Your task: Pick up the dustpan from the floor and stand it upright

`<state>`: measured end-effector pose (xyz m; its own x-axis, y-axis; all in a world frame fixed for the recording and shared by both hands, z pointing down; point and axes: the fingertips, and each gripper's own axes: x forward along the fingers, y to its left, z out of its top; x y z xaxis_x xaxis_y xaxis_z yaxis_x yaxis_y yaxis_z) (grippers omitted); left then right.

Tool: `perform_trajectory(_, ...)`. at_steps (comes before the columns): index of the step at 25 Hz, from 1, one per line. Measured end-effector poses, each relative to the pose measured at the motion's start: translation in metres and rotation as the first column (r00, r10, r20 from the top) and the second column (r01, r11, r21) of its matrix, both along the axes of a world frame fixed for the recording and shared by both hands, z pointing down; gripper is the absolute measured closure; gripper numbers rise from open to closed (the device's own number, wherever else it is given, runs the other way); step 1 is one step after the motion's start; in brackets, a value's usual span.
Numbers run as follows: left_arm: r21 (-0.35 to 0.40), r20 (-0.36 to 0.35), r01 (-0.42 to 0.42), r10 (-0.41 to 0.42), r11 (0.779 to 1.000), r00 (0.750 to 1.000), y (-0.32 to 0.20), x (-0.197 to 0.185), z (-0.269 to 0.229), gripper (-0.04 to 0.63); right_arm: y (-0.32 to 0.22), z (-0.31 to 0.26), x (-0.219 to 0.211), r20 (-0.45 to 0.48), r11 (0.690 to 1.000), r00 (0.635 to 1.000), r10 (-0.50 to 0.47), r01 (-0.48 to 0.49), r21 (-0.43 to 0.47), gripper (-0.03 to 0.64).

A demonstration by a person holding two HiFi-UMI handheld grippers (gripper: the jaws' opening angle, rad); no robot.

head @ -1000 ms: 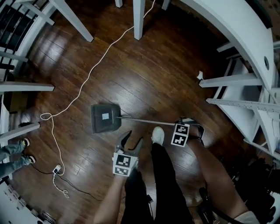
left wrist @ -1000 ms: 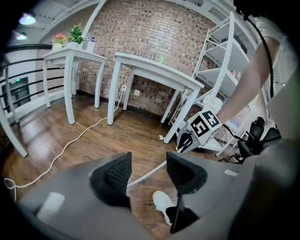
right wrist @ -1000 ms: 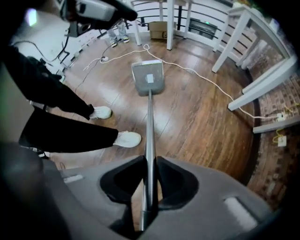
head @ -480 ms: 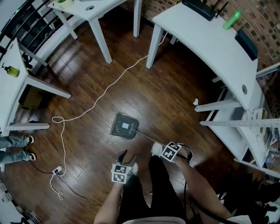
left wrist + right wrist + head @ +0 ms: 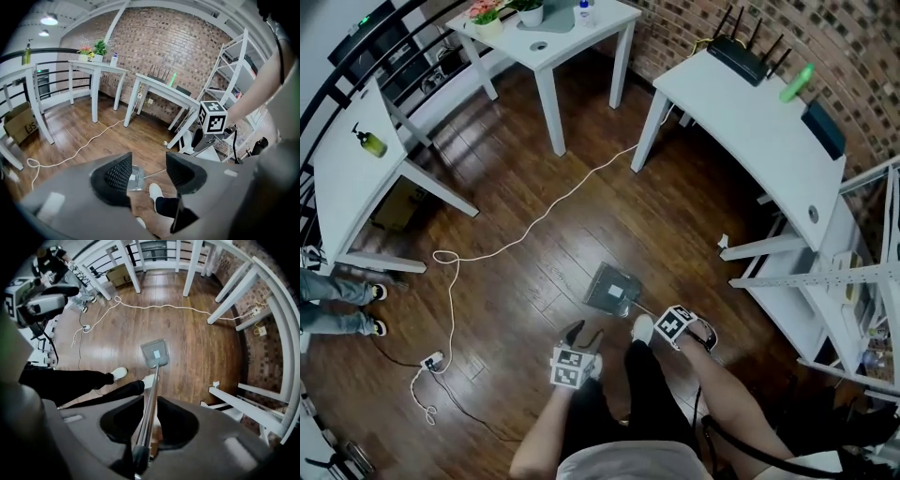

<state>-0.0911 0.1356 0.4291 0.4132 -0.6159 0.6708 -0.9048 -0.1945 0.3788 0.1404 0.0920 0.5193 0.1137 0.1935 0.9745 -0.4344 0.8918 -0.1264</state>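
Between the closed jaws of the right tool [image 5: 149, 404] runs the thin metal handle [image 5: 154, 378] of the dustpan [image 5: 155, 353]. The grey pan hangs well below the tool, at or just above the floor [image 5: 201, 343]; contact cannot be confirmed. Beside the right tool, the left tool [image 5: 147, 168] stands wide and empty. Expect a light, rigid item whose smooth rod may slip or swing. Grip the handle high, near its dark end sleeve. Steady the rod lower down with the left tool if needed.
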Motion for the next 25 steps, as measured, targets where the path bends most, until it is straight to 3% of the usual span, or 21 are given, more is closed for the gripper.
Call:
perform_trajectory(5, 0.006, -0.025, 0.016, -0.016, 1.000, 1.000, 0.016, 0.003, -0.016, 0.350, -0.006, -0.028, -0.044, 0.167, 0.998, 0.985, 0.035, -0.042, 0.036, 0.537)
perform_trajectory(10, 0.006, -0.027, 0.032, -0.032, 0.999, 0.999, 0.035, -0.006, -0.022, 0.348, -0.014, -0.062, -0.093, 0.339, 0.990, 0.941, 0.004, -0.051, 0.129, 0.537)
perform_trajectory(12, 0.011, -0.022, 0.035, -0.034, 0.999, 0.999, 0.043, -0.011, -0.030, 0.347, -0.021, -0.079, -0.105, 0.398, 0.977, 0.917, 0.013, -0.097, 0.192, 0.537)
perform_trajectory(15, 0.056, -0.009, 0.027, -0.027, 0.998, 1.000, 0.046, -0.020, -0.049, 0.339, -0.039, -0.124, -0.124, 0.509, 0.924, 0.857, 0.075, -0.252, 0.288, 0.537)
perform_trajectory(19, 0.118, -0.043, 0.066, -0.061, 0.991, 0.997, 0.040, -0.031, -0.084, 0.334, -0.041, -0.195, -0.143, 0.649, 0.845, 0.758, 0.070, -0.391, 0.365, 0.537)
perform_trajectory(22, 0.149, -0.077, 0.090, -0.079, 0.985, 0.994, 0.045, -0.029, -0.105, 0.333, -0.020, -0.233, -0.134, 0.728, 0.767, 0.677, 0.107, -0.522, 0.373, 0.537)
perform_trajectory(25, 0.200, -0.080, 0.048, -0.032, 0.979, 0.996, 0.057, -0.022, -0.127, 0.333, 0.013, -0.262, -0.121, 0.796, 0.683, 0.588, 0.146, -0.642, 0.349, 0.537)
